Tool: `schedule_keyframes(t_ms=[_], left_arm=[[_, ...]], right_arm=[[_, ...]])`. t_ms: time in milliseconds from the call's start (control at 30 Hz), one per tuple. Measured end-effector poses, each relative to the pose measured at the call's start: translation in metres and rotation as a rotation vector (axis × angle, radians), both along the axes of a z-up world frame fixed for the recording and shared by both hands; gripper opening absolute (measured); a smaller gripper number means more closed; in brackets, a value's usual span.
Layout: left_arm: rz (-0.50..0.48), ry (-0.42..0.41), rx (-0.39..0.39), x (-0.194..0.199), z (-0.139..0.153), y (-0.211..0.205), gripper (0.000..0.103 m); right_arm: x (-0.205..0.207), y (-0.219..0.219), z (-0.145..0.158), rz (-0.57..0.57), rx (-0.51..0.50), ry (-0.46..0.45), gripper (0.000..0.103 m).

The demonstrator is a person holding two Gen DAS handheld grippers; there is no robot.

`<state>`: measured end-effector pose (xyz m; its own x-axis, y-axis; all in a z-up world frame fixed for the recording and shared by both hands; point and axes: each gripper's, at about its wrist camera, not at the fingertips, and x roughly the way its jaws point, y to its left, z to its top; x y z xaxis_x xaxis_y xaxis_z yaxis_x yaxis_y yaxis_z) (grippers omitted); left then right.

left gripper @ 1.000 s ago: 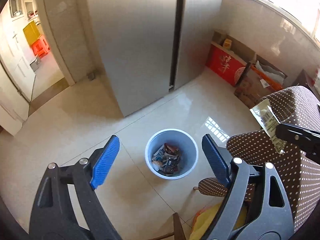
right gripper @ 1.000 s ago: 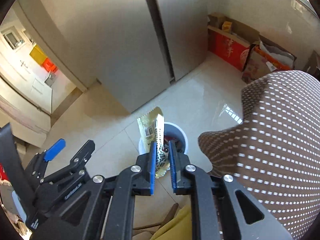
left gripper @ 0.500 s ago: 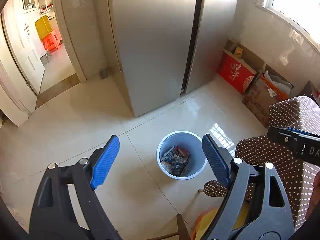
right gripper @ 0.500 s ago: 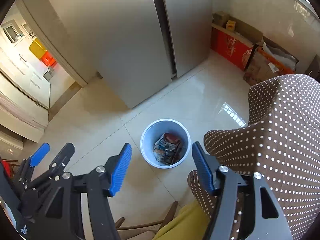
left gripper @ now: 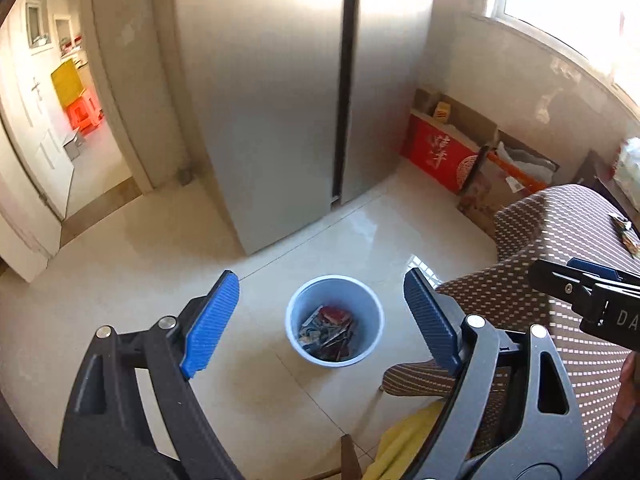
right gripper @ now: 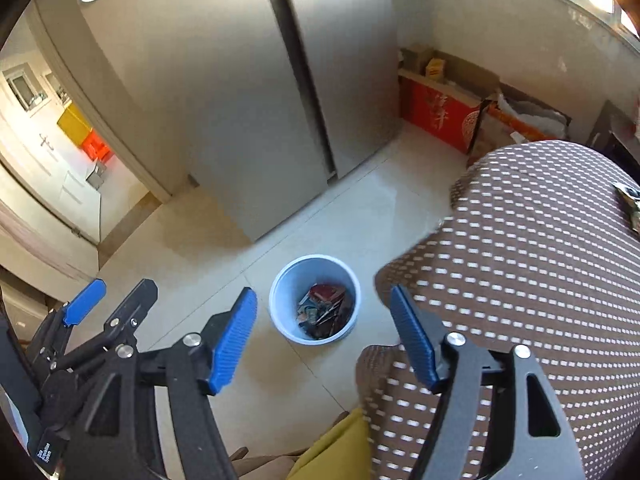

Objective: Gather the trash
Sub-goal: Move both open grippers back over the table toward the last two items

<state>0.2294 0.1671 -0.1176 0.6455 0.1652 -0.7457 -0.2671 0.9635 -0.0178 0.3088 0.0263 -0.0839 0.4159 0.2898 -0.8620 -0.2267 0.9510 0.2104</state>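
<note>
You are standing over a glossy cream tiled floor [left gripper: 132, 264], with a tall silver two-door fridge [left gripper: 280, 92] filling the upper middle of both views. A brown white-dotted tablecloth [right gripper: 532, 264] is covering the right side. The round pale-blue plastic bin [right gripper: 315, 299], low centre, is holding mixed wrappers. Your right gripper [right gripper: 323, 336] is opening, nothing between its jaws; your left gripper [left gripper: 320, 332] is gaping wide, empty. A small wrapper [left gripper: 626, 234] is lying at the cloth's right edge; likely your next pick, so approach it square.

Both point steeply downward: the left gripper [left gripper: 320, 320] wide and empty, the right gripper [right gripper: 324, 336] opening, empty.
</note>
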Motion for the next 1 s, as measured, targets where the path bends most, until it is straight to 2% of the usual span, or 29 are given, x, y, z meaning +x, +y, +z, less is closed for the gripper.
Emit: schedule_keyframes(t_ms=[367, 733, 1000], left_arm=[[-0.145, -0.024, 0.012, 0.009, 0.02, -0.087, 0.086], [-0.301, -0.002, 0.021, 0.027, 0.024, -0.183, 0.088], [-0.385, 0.036, 0.004, 0.049, 0.017, -0.233, 0.088]], right_arm=[[-0.011, -0.107, 0.012, -0.153, 0.008, -0.032, 0.077], [-0.017, -0.223, 0.002, -0.351, 0.021, 0.007, 0.081], [-0.009, -0.294, -0.011, -0.472, 0.001, 0.041, 0.081]])
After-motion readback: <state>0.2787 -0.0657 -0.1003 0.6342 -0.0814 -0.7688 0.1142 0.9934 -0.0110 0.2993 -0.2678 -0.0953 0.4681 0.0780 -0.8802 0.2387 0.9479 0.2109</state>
